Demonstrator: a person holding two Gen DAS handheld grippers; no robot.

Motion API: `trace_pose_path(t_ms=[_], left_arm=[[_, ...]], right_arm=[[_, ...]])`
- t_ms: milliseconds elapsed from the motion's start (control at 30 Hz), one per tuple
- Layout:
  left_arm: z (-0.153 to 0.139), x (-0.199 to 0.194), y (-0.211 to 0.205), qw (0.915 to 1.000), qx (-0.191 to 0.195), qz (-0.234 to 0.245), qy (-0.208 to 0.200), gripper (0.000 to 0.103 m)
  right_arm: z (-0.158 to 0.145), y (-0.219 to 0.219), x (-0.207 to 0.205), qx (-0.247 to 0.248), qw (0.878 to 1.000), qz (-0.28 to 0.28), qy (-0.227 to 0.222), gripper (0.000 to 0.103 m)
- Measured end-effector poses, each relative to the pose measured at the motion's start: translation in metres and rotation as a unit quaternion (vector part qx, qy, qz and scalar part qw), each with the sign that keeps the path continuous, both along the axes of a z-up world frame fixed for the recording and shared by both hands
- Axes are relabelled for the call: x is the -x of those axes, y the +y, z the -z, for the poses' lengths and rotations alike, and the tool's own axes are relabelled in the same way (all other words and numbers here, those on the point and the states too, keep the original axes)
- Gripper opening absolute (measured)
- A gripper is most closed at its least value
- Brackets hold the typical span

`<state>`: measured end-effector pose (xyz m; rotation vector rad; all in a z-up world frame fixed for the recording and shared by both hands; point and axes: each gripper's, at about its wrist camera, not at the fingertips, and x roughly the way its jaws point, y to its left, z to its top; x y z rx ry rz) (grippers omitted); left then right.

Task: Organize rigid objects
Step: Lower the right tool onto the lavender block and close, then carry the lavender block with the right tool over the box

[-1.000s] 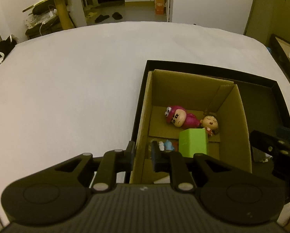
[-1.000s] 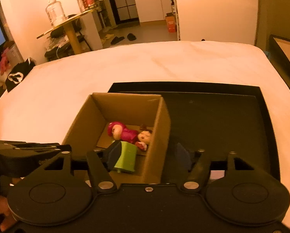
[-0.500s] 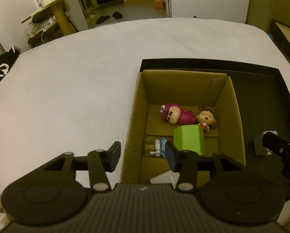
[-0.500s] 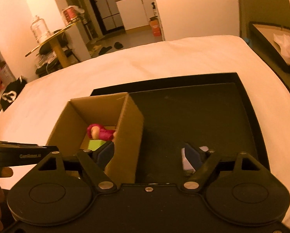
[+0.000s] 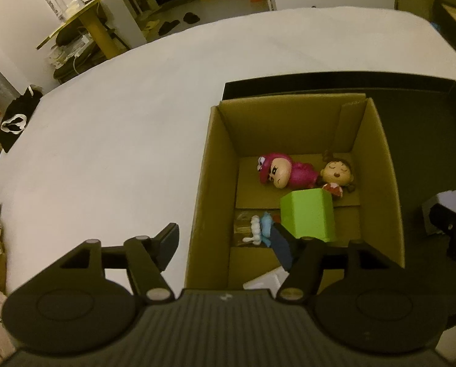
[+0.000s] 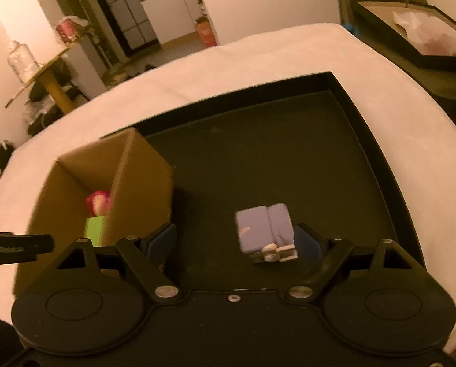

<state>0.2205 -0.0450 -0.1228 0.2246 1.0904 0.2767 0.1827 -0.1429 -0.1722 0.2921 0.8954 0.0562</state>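
In the left wrist view, we saw our left gripper (image 5: 224,243) at 6 o'clock with its jaws wide apart and nothing between them. One finger hung over the white table (image 5: 111,140). The other finger hung over the near part of the cardboard box (image 5: 211,183). The box was open on top and sat at 3 o'clock, in the left end of a flat black tray (image 5: 426,140). Inside the box, a pink doll (image 5: 286,172) lay on its side near the far wall. A doll with brown hair (image 5: 338,174) lay just beside it, toward 3 o'clock. A green block (image 5: 309,215) stood nearer to us, touching the brown-haired doll. A small blue and white toy (image 5: 260,229) lay just beside the green block, toward 9 o'clock. A white thing (image 5: 266,281) peeked out at the box's near end, and we could not tell what it was. Out on the tray at 3 o'clock sat a pale purple box (image 5: 442,211).

In the right wrist view, our right gripper (image 6: 235,244) was at 6 o'clock with its jaws wide apart and holding nothing. The purple box (image 6: 263,227) sat on the tray (image 6: 289,140) between the fingers, nearer the one at 3 o'clock. We could not tell if it touched that finger. The cardboard box (image 6: 142,180) stood at 9 o'clock. We could see only bits of pink (image 6: 98,202) and green (image 6: 94,227) inside it. This view was a little blurry.
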Motion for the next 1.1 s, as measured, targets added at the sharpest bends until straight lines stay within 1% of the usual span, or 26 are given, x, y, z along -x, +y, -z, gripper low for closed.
trace_pose_path(t_ms=[133, 233, 300, 367, 400, 433, 467, 500, 533, 667, 800, 1000, 1100], left_arm=[[0.006, -0.005, -0.005, 0.9999, -0.009, 0.005, 0.011, 0.070], [0.011, -0.009, -0.009, 0.9998, -0.011, 0.008, 0.018, 0.071], [0.014, -0.011, -0.012, 0.9996, -0.017, 0.010, 0.020, 0.074], [0.015, -0.012, -0.013, 0.9995, -0.020, 0.011, 0.020, 0.075], [0.015, -0.012, -0.013, 0.9995, -0.020, 0.011, 0.019, 0.075], [0.015, -0.013, -0.012, 0.9996, -0.020, 0.010, 0.019, 0.075], [0.016, -0.013, -0.012, 0.9996, -0.021, 0.009, 0.019, 0.075], [0.016, -0.013, -0.011, 0.9996, -0.021, 0.006, 0.019, 0.075], [0.015, -0.013, -0.010, 0.9996, -0.022, 0.004, 0.018, 0.075], [0.010, -0.011, -0.005, 0.9996, -0.023, -0.004, 0.013, 0.075], [0.005, -0.007, 0.002, 0.9997, -0.020, -0.011, 0.006, 0.075], [0.001, -0.001, 0.011, 0.9998, -0.009, -0.019, -0.002, 0.075], [-0.003, 0.003, 0.017, 0.9997, -0.001, -0.021, -0.009, 0.075]], right_arm=[[0.012, -0.003, -0.011, 0.015, 1.000, 0.009, 0.021, 0.084], [0.018, -0.007, -0.015, 0.028, 0.999, 0.016, 0.026, 0.084], [0.021, -0.007, -0.015, 0.032, 0.999, 0.015, 0.033, 0.084], [0.025, -0.007, -0.015, 0.037, 0.998, 0.017, 0.039, 0.080], [0.026, -0.008, -0.013, 0.041, 0.998, 0.020, 0.039, 0.065], [0.025, -0.008, -0.012, 0.037, 0.998, 0.016, 0.040, 0.046], [0.023, -0.006, -0.011, 0.051, 0.998, 0.020, 0.040, 0.045], [0.022, -0.006, -0.010, 0.064, 0.997, 0.019, 0.038, 0.045], [0.022, -0.006, -0.009, 0.067, 0.997, 0.023, 0.039, 0.045], [0.020, -0.012, -0.005, 0.056, 0.997, 0.032, 0.041, 0.045], [0.012, -0.013, -0.001, 0.052, 0.998, 0.031, 0.031, 0.044], [-0.005, -0.013, 0.000, 0.044, 0.998, 0.029, 0.017, 0.045], [-0.015, -0.014, 0.001, 0.029, 0.999, 0.031, 0.015, 0.045]])
